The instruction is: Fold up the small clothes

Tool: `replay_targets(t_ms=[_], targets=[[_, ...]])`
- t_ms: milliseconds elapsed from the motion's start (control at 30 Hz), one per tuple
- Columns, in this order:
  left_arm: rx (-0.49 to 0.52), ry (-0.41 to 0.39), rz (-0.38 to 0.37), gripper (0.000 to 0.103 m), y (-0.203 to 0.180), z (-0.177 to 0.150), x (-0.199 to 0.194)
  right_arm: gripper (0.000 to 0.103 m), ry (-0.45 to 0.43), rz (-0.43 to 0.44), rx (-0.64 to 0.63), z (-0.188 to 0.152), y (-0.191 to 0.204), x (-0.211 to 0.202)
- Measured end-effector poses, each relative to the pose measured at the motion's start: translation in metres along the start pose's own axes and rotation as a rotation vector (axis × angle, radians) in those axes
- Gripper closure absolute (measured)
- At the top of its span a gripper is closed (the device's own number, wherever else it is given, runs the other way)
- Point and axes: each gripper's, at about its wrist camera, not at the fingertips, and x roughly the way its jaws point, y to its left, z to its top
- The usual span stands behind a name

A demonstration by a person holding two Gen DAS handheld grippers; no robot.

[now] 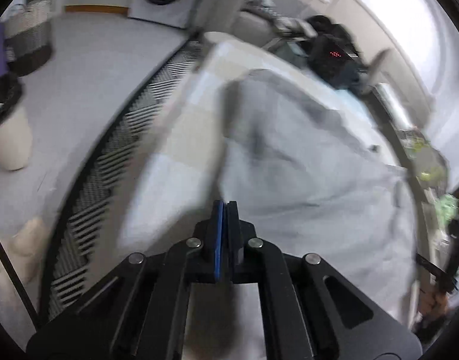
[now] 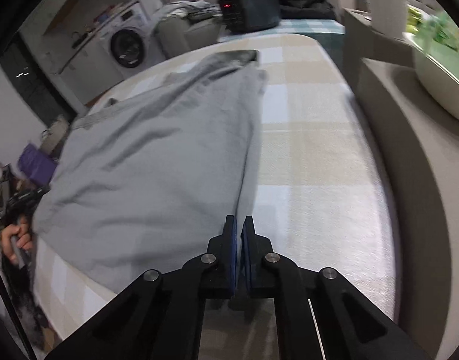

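Evidently mid-fold: pale grey cotton garment spread across the beige-and-white checked bed cover. Right gripper fingers pinched its hem at six o'clock; left gripper fingers pressed together at the edge, cloth between them unclear. Best kept taut, corners level.

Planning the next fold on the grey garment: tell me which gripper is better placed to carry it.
Probably right. The right gripper sits with shut jaws at the near edge of the grey cotton garment spread on the checked cloth. The left gripper, also shut, is blurred at the opposite corner.
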Motion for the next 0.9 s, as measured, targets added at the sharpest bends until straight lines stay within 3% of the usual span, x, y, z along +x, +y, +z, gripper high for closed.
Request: replay_targets(t_ms=[67,167,233,267,300,400,467,567,633,667,700,767,833,900], targets=[[-0.007,0.014,0.006,0.102,0.006,0.003,0.000,0.096,0.000,0.035,0.035,0.000,-0.006,-0.001],[-0.025,-0.008,-0.085,0.098,0.007,0.014,-0.006,0.082,-0.043,0.068,0.068,0.005,-0.008,-0.010],[0.022,-0.038,-0.084,0.075,-0.005,0.030,-0.007,0.075,-0.074,0.067,0.081,0.014,-0.007,-0.011],[0.039,-0.044,-0.089,0.048,-0.012,0.039,-0.005,0.074,-0.080,0.068,0.091,0.020,-0.006,-0.010],[0.063,-0.050,-0.112,0.028,-0.022,0.053,0.001,0.072,-0.086,0.069,0.112,0.029,-0.006,-0.006],[0.124,-0.051,-0.138,0.023,-0.048,0.088,0.024,0.064,-0.090,0.093,0.165,0.047,-0.005,0.004],[0.155,-0.031,-0.100,0.023,-0.062,0.107,0.043,0.064,-0.100,0.105,0.173,0.057,-0.002,0.011],[0.182,0.002,-0.004,0.024,-0.075,0.137,0.081,0.063,-0.096,0.086,0.155,0.068,0.004,0.020],[0.183,0.016,0.015,0.038,-0.078,0.145,0.097,0.063,-0.088,0.081,0.147,0.071,0.006,0.026],[0.186,0.031,0.019,0.064,-0.079,0.146,0.104,0.063,-0.083,0.071,0.143,0.073,0.005,0.028],[0.193,0.047,0.011,0.100,-0.080,0.146,0.110,0.063,-0.082,0.065,0.141,0.074,0.004,0.029],[0.193,0.007,-0.009,0.103,-0.079,0.145,0.108,0.063,-0.083,0.061,0.144,0.074,0.002,0.029],[0.168,-0.099,-0.037,0.103,-0.072,0.146,0.091,0.063,-0.084,0.050,0.149,0.074,-0.002,0.028],[0.111,-0.126,-0.058,0.103,-0.061,0.153,0.084,0.063,-0.084,0.038,0.149,0.073,-0.005,0.028]])
